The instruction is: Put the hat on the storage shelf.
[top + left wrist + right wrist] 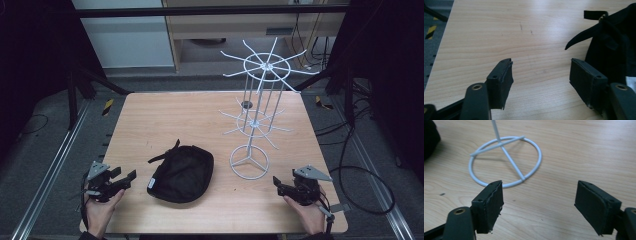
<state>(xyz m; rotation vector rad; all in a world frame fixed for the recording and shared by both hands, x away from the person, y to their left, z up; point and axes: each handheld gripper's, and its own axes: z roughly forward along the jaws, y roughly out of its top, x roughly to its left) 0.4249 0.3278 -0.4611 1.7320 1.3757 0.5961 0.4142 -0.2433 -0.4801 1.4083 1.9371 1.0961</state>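
A black fabric bag (182,172) with straps lies on the wooden table (200,115), left of centre near the front. A white wire display stand (260,100) with two tiers of hooks rises to its right on a ring base (249,162). My left gripper (126,178) rests at the front left, open, just left of the bag (614,42). My right gripper (278,183) sits at the front right, open, just short of the ring base (505,161). Nothing lies between either pair of jaws.
The table's left edge (441,50) drops to grey floor with a yellow-black marker (430,31). Metal rails run along both sides of the table. Cables lie on the floor at the right (360,170). A small dark spot (246,104) marks the table behind the stand.
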